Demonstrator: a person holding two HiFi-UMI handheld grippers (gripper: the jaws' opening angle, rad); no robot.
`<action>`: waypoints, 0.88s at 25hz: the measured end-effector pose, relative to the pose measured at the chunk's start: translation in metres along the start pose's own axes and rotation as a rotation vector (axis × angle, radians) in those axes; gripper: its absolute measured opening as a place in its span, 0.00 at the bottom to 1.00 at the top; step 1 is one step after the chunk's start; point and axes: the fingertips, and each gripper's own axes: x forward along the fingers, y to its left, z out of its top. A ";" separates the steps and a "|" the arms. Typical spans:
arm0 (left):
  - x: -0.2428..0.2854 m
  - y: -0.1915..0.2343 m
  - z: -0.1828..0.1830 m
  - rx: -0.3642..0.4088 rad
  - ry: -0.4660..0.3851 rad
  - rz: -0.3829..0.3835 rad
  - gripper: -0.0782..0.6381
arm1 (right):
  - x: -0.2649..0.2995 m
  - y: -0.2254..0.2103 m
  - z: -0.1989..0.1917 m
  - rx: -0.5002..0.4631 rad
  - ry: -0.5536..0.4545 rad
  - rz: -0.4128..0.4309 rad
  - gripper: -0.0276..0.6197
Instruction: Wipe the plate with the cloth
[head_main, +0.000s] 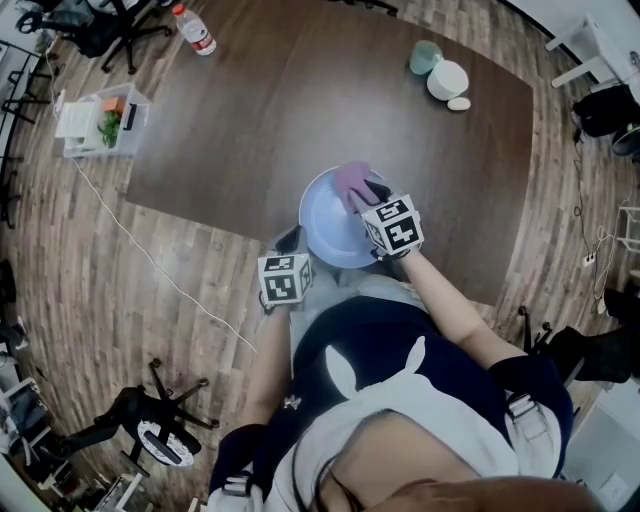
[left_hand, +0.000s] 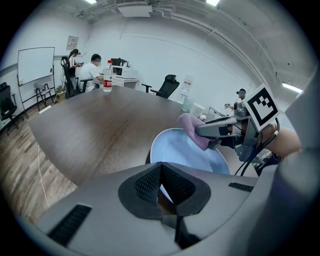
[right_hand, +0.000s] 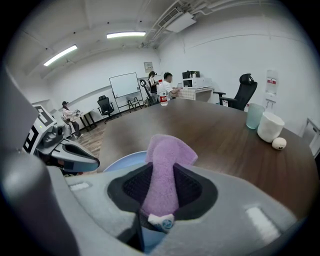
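Observation:
A light blue plate (head_main: 330, 235) is held above the near edge of the dark wooden table (head_main: 250, 120). My left gripper (head_main: 290, 242) is shut on the plate's near-left rim; in the left gripper view the pads (left_hand: 150, 182) clamp the plate (left_hand: 182, 150). My right gripper (head_main: 362, 192) is shut on a purple cloth (head_main: 351, 179), which hangs over the plate's far-right part. In the right gripper view the cloth (right_hand: 164, 172) runs up between the jaws, with the plate (right_hand: 120, 161) behind it. The left gripper view shows the cloth (left_hand: 193, 129) touching the plate's far rim.
On the table's far side stand a green cup (head_main: 425, 57), a white cup (head_main: 447, 80) and a small white object (head_main: 459, 103). A water bottle (head_main: 194, 30) and a clear box (head_main: 105, 120) lie at the far left. Office chairs surround the table.

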 end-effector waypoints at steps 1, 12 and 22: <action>0.001 -0.001 -0.002 0.001 0.005 -0.002 0.12 | 0.002 -0.001 -0.001 0.003 0.005 -0.002 0.23; 0.017 0.000 -0.011 0.010 0.049 0.005 0.12 | 0.027 -0.012 -0.012 0.012 0.057 -0.012 0.23; 0.023 0.001 -0.015 0.005 0.069 0.010 0.12 | 0.035 -0.011 -0.014 0.010 0.087 0.006 0.23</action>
